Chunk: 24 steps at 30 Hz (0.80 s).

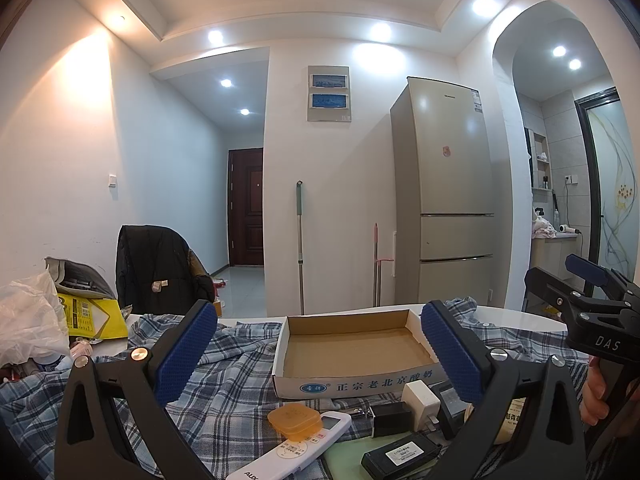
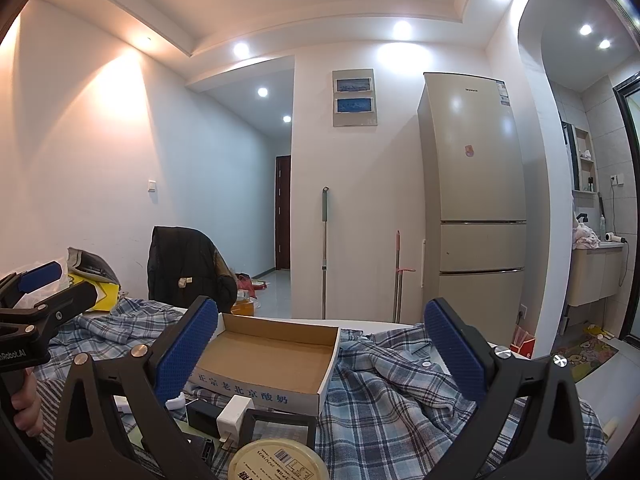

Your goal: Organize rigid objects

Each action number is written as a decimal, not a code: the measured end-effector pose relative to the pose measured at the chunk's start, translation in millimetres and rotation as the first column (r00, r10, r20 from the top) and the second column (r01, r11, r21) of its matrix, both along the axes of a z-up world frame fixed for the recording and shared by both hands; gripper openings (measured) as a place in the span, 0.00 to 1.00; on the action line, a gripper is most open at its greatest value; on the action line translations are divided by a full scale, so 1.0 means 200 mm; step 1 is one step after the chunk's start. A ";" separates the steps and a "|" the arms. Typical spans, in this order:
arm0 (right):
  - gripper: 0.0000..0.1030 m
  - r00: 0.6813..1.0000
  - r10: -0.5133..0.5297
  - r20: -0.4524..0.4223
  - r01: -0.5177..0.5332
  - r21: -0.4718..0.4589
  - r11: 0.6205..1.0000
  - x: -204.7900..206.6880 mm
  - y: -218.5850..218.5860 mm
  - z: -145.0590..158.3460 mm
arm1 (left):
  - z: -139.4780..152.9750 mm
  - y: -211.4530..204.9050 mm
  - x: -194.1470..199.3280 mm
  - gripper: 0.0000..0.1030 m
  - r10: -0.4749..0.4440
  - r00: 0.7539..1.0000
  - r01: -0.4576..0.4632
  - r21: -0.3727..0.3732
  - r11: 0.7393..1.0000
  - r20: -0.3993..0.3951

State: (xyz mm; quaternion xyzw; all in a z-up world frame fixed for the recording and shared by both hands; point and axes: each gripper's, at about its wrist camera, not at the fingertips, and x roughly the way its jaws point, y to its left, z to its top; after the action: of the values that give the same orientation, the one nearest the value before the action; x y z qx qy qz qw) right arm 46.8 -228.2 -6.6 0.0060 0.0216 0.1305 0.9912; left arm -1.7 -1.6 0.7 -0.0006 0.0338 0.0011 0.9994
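An open, empty cardboard box [image 1: 360, 386] lies on a plaid cloth, straight ahead of my left gripper [image 1: 318, 354], which is open with nothing between its blue pads. Below it lie an orange square case [image 1: 295, 420] on a white remote [image 1: 296, 450], a white charger [image 1: 420, 398], a black adapter [image 1: 390, 418] and a flat black device [image 1: 400, 454]. My right gripper [image 2: 320, 354] is open and empty too, with the box [image 2: 276, 394] ahead to its left. Under it sit the charger [image 2: 236, 410], a black frame [image 2: 280, 426] and a round cream lid [image 2: 280, 462].
The plaid cloth [image 2: 400, 392] covers most of the white table. A yellow bag [image 1: 90, 316] and a white plastic bag [image 1: 28, 320] crowd the left end. A chair with a dark jacket [image 1: 156, 268] stands behind. A fridge [image 1: 448, 192] and mops [image 1: 299, 240] stand at the far wall.
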 end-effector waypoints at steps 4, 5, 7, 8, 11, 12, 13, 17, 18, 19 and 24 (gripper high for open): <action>1.00 1.000 0.000 0.000 0.000 0.000 1.000 0.00 0.00 0.00 | 0.00 0.00 0.00 1.00 0.000 1.000 0.000 0.000 1.000 0.000; 1.00 1.000 0.000 0.000 0.000 0.000 1.000 0.00 0.00 0.00 | 0.00 0.00 0.00 1.00 0.000 1.000 0.000 0.000 1.000 0.000; 1.00 1.000 0.000 0.001 0.000 -0.001 1.000 0.00 0.00 0.00 | 0.00 0.00 0.00 1.00 0.000 1.000 0.000 0.000 1.000 0.001; 1.00 1.000 0.000 0.001 0.000 -0.001 1.000 0.00 0.00 0.00 | 0.00 0.00 0.00 1.00 0.000 1.000 0.000 0.000 1.000 0.002; 1.00 1.000 0.000 0.000 0.000 -0.002 1.000 0.00 0.00 0.00 | 0.00 0.00 0.00 1.00 0.000 1.000 0.000 0.001 1.000 0.001; 1.00 1.000 0.000 0.000 0.000 -0.001 1.000 0.00 0.00 0.00 | 0.00 0.00 0.00 1.00 0.000 1.000 0.000 0.000 1.000 0.001; 1.00 1.000 0.000 0.000 0.000 -0.001 1.000 0.00 0.00 0.00 | 0.00 0.00 0.00 1.00 0.000 1.000 0.000 0.000 1.000 0.001; 1.00 1.000 0.000 0.000 0.000 -0.002 1.000 0.00 0.00 0.00 | 0.00 0.00 0.00 1.00 0.000 1.000 0.000 0.000 1.000 0.001; 1.00 1.000 0.000 0.000 0.000 -0.003 1.000 0.00 0.00 0.00 | 0.00 0.00 0.00 1.00 0.000 1.000 0.000 0.001 1.000 0.001; 1.00 1.000 0.001 0.000 -0.001 -0.003 1.000 0.01 0.00 -0.01 | 0.00 0.00 0.00 1.00 0.000 1.000 0.000 0.001 1.000 0.001; 1.00 1.000 -0.001 -0.006 0.001 0.000 1.000 0.01 -0.01 -0.01 | 0.00 0.00 0.00 1.00 0.001 1.000 -0.001 0.000 1.000 0.001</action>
State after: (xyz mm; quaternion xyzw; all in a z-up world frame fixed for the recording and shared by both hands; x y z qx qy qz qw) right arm 48.0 -230.6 -8.1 0.0067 0.0248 0.1302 0.9912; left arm -1.9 -1.9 0.7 -0.0005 0.0330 0.0015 0.9995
